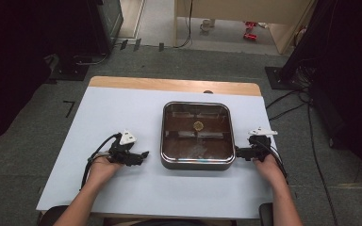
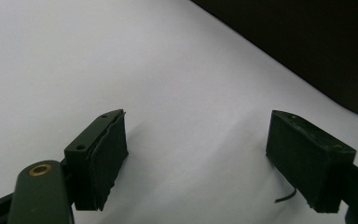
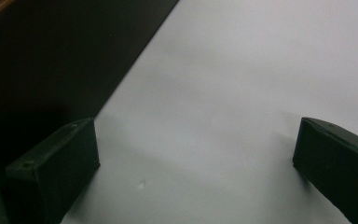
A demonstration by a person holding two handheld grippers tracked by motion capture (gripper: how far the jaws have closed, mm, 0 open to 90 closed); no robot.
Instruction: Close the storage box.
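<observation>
Grey carpet surrounds a wooden table point(image 1: 174, 84) covered by a pale sheet point(image 1: 122, 122), with dark equipment stands at 10 and 2 o'clock in the high view. At the sheet's middle, slightly toward 3 o'clock, sits a square metal pan point(image 1: 197, 135) with rounded corners, a shiny rim and a dark glossy inside; 1 small round thing point(image 1: 198, 125) lies near its centre, too small to identify.

Left gripper point(image 1: 141, 155) rests low over the sheet at 9 o'clock of the pan, near but apart from its wall. In the left gripper view its jaws stand wide apart with nothing between them but bare sheet. Right gripper point(image 1: 238, 152) sits at 3 o'clock of the pan, just beside its wall; in the right gripper view its jaws are likewise spread wide and empty, a dark side that is probably the pan's running along 1 of them.

The pan looks stiff, fairly heavy and slippery on its polished rim, possibly holding liquid. Taking the rim on opposite sides, 1 gripper each, and lifting level seems the safest hold.
</observation>
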